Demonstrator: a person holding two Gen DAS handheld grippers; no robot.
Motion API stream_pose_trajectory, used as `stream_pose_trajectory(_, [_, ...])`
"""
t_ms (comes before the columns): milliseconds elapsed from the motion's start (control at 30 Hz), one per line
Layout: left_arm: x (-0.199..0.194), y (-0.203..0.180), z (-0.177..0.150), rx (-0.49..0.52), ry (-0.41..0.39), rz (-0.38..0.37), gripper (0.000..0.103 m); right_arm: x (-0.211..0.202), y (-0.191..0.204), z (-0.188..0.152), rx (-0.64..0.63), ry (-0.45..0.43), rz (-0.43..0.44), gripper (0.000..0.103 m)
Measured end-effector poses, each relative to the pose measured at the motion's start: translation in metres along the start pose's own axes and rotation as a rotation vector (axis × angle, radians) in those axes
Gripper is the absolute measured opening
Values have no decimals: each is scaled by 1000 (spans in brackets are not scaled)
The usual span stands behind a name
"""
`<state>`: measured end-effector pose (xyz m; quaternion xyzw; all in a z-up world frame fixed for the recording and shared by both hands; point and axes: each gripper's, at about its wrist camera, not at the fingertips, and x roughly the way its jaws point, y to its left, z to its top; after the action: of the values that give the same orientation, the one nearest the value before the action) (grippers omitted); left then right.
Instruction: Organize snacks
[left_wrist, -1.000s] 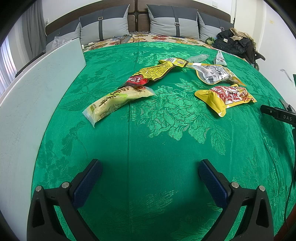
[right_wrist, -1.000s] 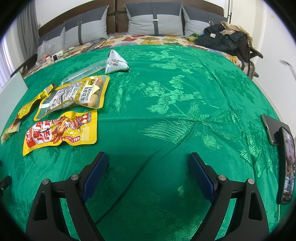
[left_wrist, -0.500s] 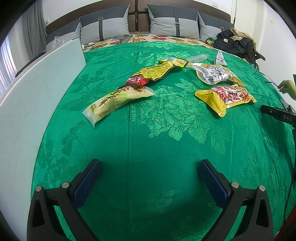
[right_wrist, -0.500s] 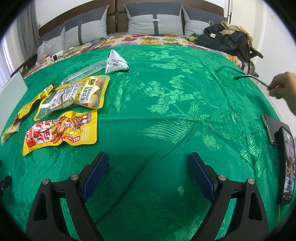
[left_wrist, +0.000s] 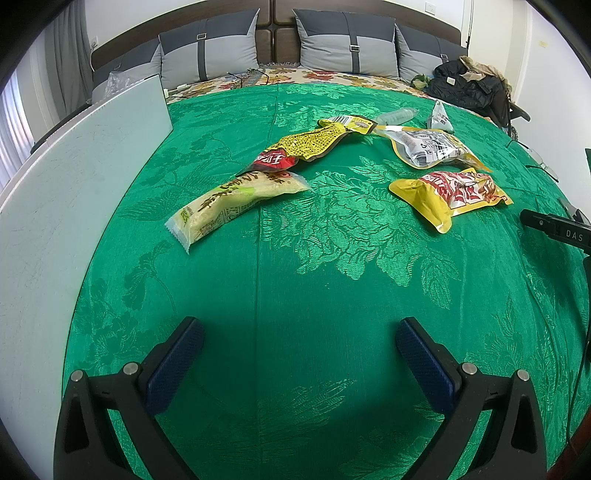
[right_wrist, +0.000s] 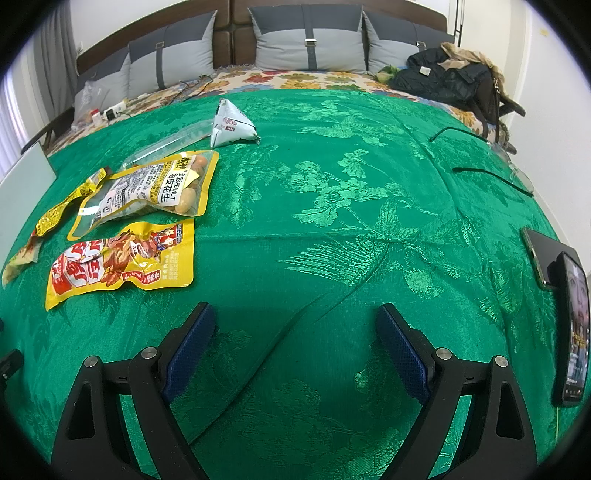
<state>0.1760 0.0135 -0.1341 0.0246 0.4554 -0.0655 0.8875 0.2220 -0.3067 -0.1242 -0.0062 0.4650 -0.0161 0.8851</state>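
While zipped, peanut pouch (right_wrist: 147, 188) holds coated nuts.

Left gripper (left_wrist: 299, 334) hovers over the green brocade cloth (left_wrist: 332, 295), jaws spread wide, nothing between them. Ahead lies a pale long snack packet (left_wrist: 236, 203), its far end touching a yellow-and-red wrapper (left_wrist: 306, 147). Well to the right: a yellow-and-red pouch (left_wrist: 450, 194), and beyond it a clear-fronted peanut pouch (left_wrist: 430, 147). A white board (left_wrist: 66, 206) stands along the left edge.
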Motion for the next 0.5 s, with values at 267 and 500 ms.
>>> stream_pose_trajectory(267, [0,0,0,0,0,-1,103,0,0,1,0,0,0,92])
stream_pose_trajectory(500, [0,0,0,0,0,-1,103,0,0,0,0,0,0,92])
